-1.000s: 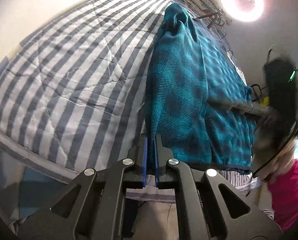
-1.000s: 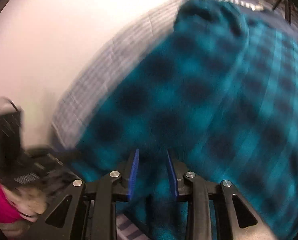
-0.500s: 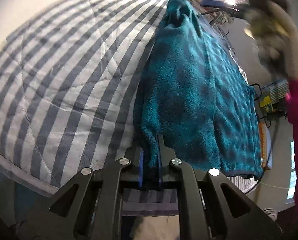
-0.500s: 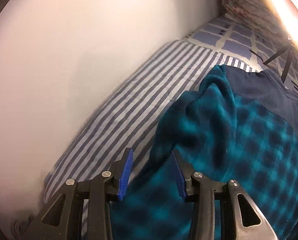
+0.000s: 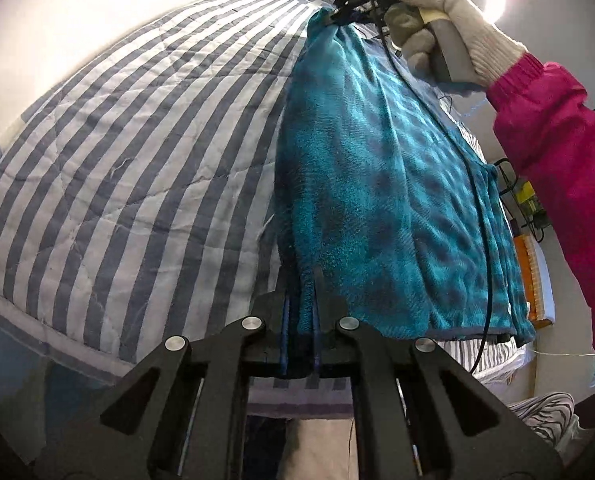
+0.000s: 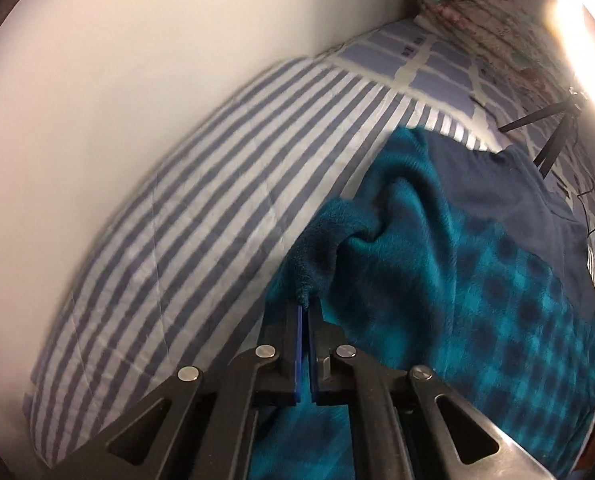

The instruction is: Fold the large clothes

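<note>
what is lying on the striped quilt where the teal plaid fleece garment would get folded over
Nothing visible. Both grippers already pinch the teal plaid fleece garment: the left gripper at its near edge, the right gripper at its far corner. The striped quilt beside it shows bare fabric only.

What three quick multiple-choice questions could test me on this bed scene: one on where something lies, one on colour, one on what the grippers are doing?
1. Where does the teal fleece garment lie?
A. on the striped quilt
B. on the floor
C. on a chair

2. What colour is the sleeve of the person's arm?
A. yellow
B. pink
C. white

3. How is the left gripper?
A. wide open
B. shut on a hanger
C. shut on the garment's edge

Answers: 1 A, it is spread over the stripes; 2 B, bright pink above the glove; 3 C, teal fabric sits pinched between the pads.
</note>
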### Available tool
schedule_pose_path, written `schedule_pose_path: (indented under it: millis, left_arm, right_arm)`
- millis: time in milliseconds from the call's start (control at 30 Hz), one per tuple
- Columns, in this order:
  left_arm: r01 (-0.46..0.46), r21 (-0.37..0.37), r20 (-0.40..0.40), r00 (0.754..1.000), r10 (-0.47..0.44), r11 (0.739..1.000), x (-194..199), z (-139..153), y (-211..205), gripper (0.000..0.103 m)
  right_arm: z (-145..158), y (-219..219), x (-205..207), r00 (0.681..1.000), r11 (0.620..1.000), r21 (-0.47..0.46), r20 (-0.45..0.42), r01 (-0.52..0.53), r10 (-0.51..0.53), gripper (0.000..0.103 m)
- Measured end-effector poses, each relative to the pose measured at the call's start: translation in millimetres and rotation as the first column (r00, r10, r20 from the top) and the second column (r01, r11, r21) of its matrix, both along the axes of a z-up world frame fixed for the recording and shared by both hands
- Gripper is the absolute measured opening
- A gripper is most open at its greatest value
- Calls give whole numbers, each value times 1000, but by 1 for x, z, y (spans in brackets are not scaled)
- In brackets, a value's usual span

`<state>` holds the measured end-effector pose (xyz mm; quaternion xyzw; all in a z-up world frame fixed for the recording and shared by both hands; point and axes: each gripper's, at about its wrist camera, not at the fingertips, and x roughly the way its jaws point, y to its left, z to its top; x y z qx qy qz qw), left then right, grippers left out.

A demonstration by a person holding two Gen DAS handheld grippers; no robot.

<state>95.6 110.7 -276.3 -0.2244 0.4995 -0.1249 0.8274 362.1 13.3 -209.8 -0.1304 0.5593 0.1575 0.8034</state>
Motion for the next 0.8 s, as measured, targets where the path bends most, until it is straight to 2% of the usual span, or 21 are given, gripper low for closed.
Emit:
schedule_pose_path:
  millis: [100,167,233,300,367,433,500,600,733,800]
  left_arm:
    - [-5,-1,-19,1000,5,1000,1,-8,2,5]
    - [-11,-11,-29,1000,11,1000,0,-10,4,5]
    - [-17,-27,-24,1000,16,999,-2,-9,7,6]
    - [-25,-41,-23,999,24,999,-3,-8,10,6]
    - [-26,-53,-25,999,25,998,-3,-9,13,6]
    - [-33,-74,-34,999,31,997,-3,-10,15,6]
    - [-43,-93,-39,998,40,995,-4,-12,19,6]
    - [-55,-110,-38,998,51,992,-6,-10,23,6]
    - [-50,-107,-10,999,50,993,-9,2,19,5]
    - [-41,-94,9,999,42,995,-10,9,17,5]
  right_arm:
    - [-9,-4,24,998,993,112,-65,26,-18,0]
    - [-25,-1,28,991,985,173,-129,7,16,10]
    - [-25,-3,23,994,980,201,-107,-8,30,27]
    - [-5,-24,14,998,958,288,-60,18,-1,29]
    - [13,-50,-3,999,943,328,-22,54,-49,29]
    - [20,-65,-24,999,959,283,27,31,-40,27]
    - [15,-75,-43,999,968,253,37,1,-11,23]
    - [-11,-87,-57,1000,977,214,13,9,-12,21]
    - [-50,-97,-54,998,979,192,-30,67,-63,20]
    - [-52,-95,-56,999,984,172,-8,54,-54,18]
